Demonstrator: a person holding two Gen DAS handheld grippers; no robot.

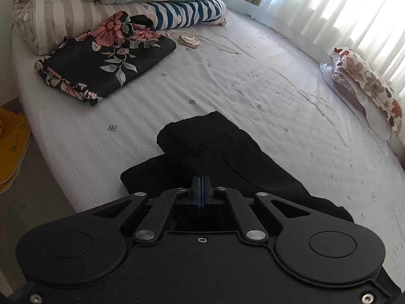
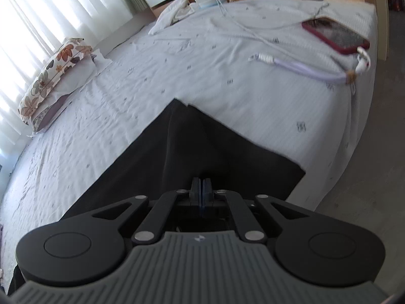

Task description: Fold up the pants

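The left gripper had its blue-padded jaws pressed together, and in its view they sat over the black knit fabric of the pants; whether a fold of cloth was pinched between them could not be told, dark against dark. The right gripper looked just as narrow, its pads all but meeting over the same black pants, again with no clear sign of cloth caught.

From the left gripper the pants ran straight ahead and a little right, ending in a ribbed waistband or cuff doubled over on itself. From the right gripper they spread forward into a flat pointed end where two edges met, one corner lying near the bed's near edge. The long axis therefore seemed to run across the near side of the bed between the two hands, each at its own end, so the coming fold probably turned on bringing one end over the other.

The pants lay on a white sprigged bedsheet, lightly creased. Toward the bed's far left corner sat a folded black floral garment; a flowered pillow lay along the curtained window edge, and a red-cased phone near the headboard corner.
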